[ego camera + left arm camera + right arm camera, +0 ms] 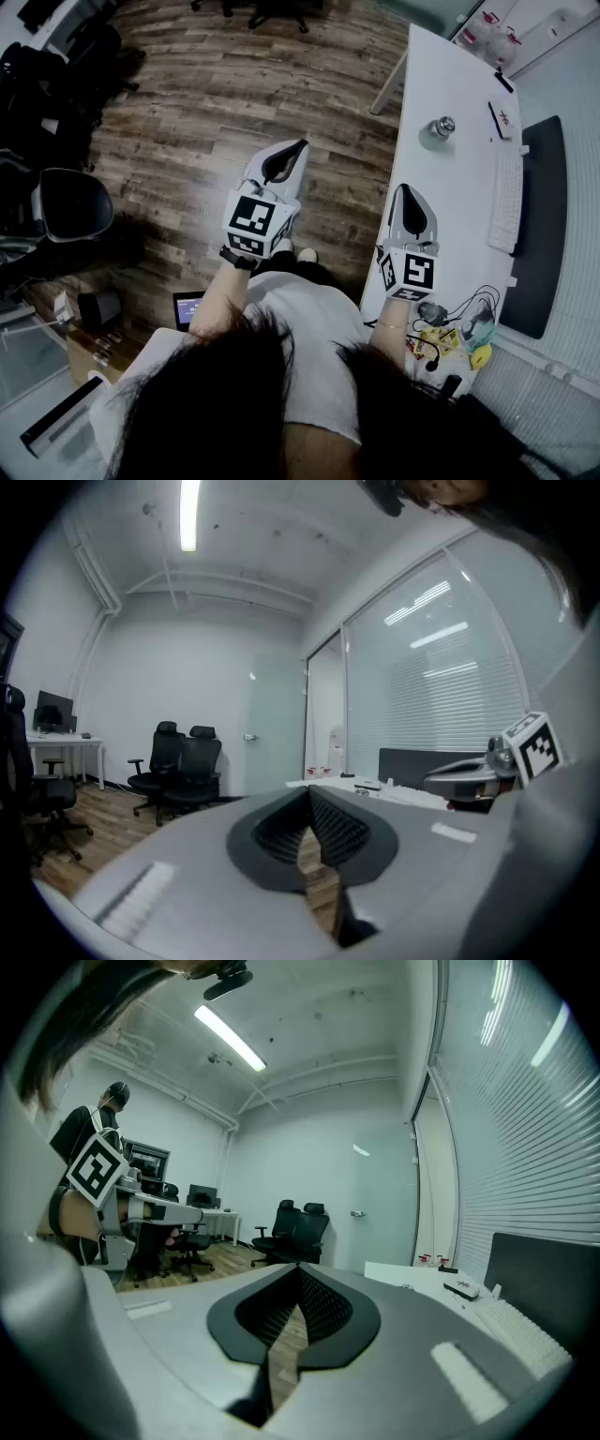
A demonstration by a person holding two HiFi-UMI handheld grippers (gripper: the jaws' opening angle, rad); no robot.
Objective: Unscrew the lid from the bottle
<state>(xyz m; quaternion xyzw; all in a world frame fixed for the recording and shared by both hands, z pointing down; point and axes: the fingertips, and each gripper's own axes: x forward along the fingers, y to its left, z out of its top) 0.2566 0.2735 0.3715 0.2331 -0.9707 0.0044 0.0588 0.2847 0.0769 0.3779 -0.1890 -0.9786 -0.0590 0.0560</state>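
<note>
My left claw (300, 145) is on the left, out over the wood floor (234, 94) and not over the tabletop (441, 216) at all. In the left gripper view its two jaws are shut tight, with nothing between them. My right claw (404, 187) is next, hanging just over the near edge of the white tabletop. Its jaws are shut too, and they hold nothing. The bottle (436, 134) is farther along the tabletop, ahead of the right claw and a little to its right, well apart from both claws. It stands by itself with bare tabletop around it. It looks like it is standing straight up, with the shiny lid (444, 123) on top, facing the ceiling. I cannot pick the bottle out in either gripper view. The right claw is much nearer to the bottle than the left one. I think the right claw only has to go forward over the tabletop to reach it. The left claw would have to cross over sideways first. Both claws would have to open before either one could grab the bottle or the lid. A keyboard (506, 202) lies to the right of the bottle, but it is not in the way.
</note>
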